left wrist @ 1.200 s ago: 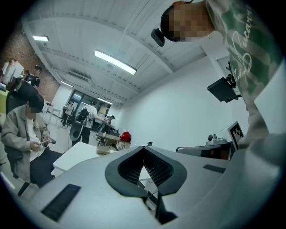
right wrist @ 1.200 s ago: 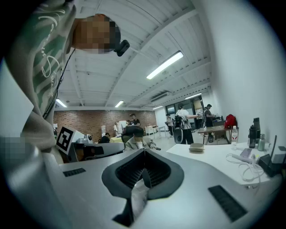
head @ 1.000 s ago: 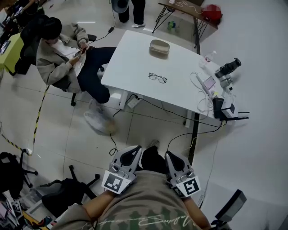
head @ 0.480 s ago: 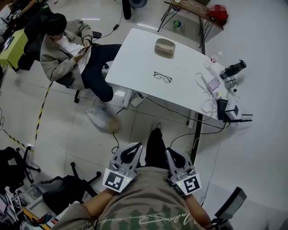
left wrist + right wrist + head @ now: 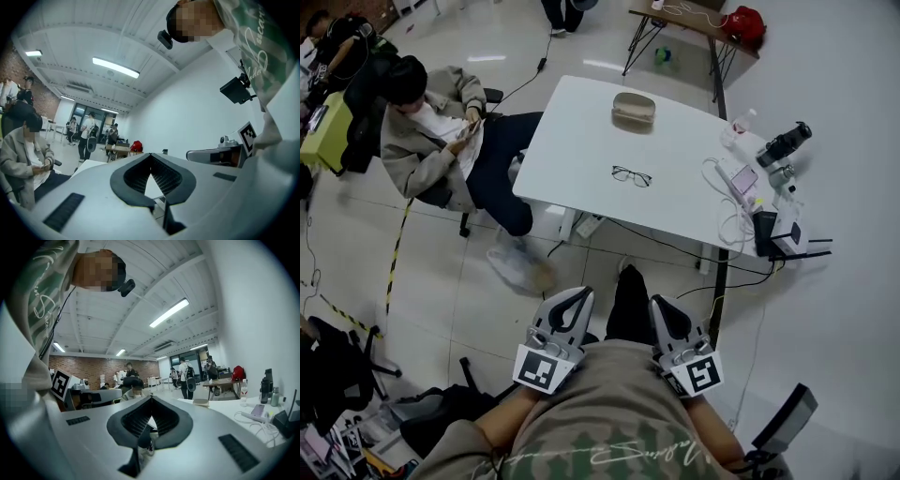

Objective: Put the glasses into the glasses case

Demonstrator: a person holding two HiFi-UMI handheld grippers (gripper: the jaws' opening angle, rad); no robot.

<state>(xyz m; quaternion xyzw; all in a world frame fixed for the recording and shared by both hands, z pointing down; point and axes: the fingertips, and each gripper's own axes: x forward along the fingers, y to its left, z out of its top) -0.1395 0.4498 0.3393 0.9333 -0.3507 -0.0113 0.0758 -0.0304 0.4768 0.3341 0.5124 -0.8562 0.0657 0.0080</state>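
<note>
Black-rimmed glasses (image 5: pixel 631 175) lie on the white table (image 5: pixel 572 141), lenses down toward me. A beige glasses case (image 5: pixel 633 107), closed, sits farther back on the same table; it also shows small in the right gripper view, the case (image 5: pixel 201 402). Both grippers are held low against my body, well short of the table: the left gripper (image 5: pixel 577 295) and the right gripper (image 5: pixel 657 302) point toward the table, each shut with nothing held. Their tips meet in the left gripper (image 5: pixel 150 154) and right gripper (image 5: pixel 151 397) views.
A person sits on a chair (image 5: pixel 431 131) at the table's left side. Cables, a phone (image 5: pixel 738 176), a bottle (image 5: pixel 736 127) and camera gear (image 5: pixel 783 145) crowd the table's right end. Bags and a chair base (image 5: pixel 356 375) lie on the floor to my left.
The view has shifted slightly as I moved; the table sits a little lower in the frame than a second ago. Both grippers stay shut near my waist.
</note>
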